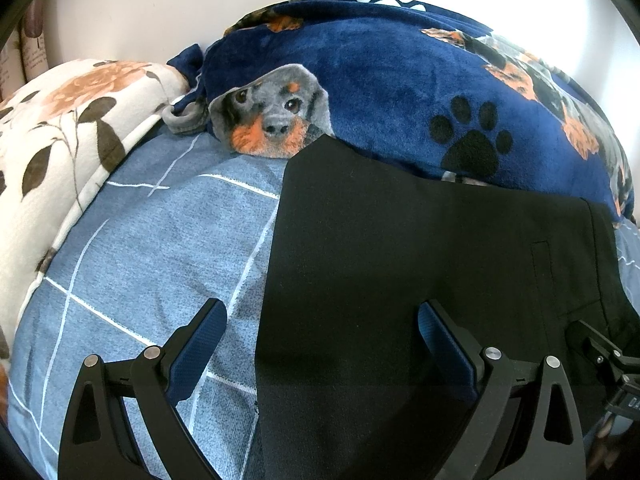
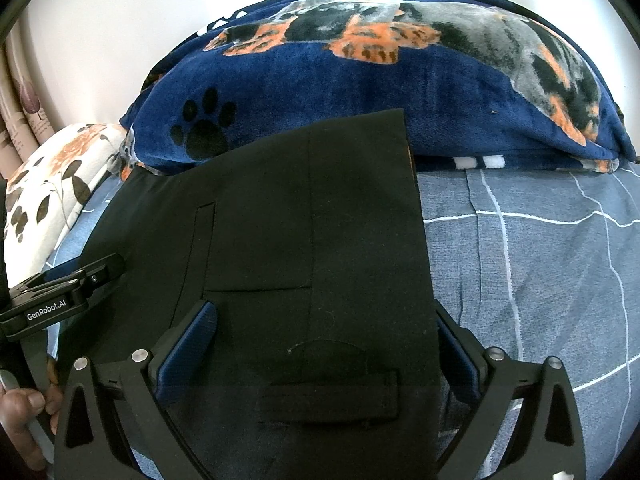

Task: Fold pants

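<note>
1. Bed (image 1: pixel 152 240) with a blue checked sheet carries a dog-print blanket (image 1: pixel 380 80) at its far side.
2. Black pants (image 2: pixel 300 220) lie flat, reaching the blanket.
3. Left gripper (image 1: pixel 322 344) and right gripper (image 2: pixel 326 336) hover spread wide over the pants, holding nothing.

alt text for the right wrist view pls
The open right gripper straddles folded black pants lying flat on a blue grid-patterned bedsheet. A navy dog-print blanket is heaped behind them, a floral pillow lies at far left, and the left gripper shows at the left edge.
</note>
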`<state>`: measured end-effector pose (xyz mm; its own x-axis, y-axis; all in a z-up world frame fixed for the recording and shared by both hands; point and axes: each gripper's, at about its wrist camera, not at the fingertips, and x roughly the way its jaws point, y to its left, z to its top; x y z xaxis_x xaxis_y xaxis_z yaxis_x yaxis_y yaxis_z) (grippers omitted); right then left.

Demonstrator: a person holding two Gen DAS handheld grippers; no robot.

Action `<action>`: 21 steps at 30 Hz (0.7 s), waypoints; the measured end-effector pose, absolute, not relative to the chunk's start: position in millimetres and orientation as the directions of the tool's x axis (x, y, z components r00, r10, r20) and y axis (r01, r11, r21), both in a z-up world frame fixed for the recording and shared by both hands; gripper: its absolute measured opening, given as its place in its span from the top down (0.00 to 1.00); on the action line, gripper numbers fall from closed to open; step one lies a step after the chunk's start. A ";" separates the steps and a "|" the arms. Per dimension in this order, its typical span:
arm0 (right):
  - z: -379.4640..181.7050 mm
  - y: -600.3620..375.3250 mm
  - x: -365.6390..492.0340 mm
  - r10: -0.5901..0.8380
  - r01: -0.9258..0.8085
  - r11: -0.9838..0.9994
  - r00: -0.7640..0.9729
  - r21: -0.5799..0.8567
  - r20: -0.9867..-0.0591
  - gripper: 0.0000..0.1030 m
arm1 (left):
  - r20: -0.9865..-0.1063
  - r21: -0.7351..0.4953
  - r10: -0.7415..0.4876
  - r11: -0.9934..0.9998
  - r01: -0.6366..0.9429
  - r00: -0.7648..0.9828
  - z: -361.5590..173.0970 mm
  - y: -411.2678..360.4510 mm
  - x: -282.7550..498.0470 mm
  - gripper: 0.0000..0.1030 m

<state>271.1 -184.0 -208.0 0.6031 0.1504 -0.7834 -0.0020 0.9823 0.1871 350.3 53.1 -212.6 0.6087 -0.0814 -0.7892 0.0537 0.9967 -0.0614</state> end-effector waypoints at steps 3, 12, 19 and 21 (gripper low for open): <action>-208.0 -184.1 271.2 0.151 -0.003 0.982 0.603 0.187 -0.783 0.03 | -0.789 -0.061 -0.081 0.997 0.053 0.609 -212.5 53.0 350.0 0.06; -207.9 -184.4 271.2 0.150 -0.003 0.983 0.603 0.186 -0.783 0.02 | -0.787 -0.054 -0.075 0.997 0.053 0.612 -212.1 52.7 350.4 0.06; -208.3 -187.3 271.6 0.140 0.006 0.983 0.610 0.182 -0.780 0.01 | -0.750 -0.005 -0.044 0.998 0.061 0.660 -200.7 48.7 339.3 0.06; -205.1 -188.9 269.0 0.139 0.008 0.983 0.623 0.183 -0.770 0.01 | -0.739 0.029 -0.021 0.998 0.063 0.673 -191.3 46.6 330.4 0.06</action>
<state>269.0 -188.9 -205.1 0.6231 0.1385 -0.7698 0.0078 0.9830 0.1832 330.4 46.6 -191.3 0.6731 -0.0207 -0.7393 0.0628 0.9976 0.0292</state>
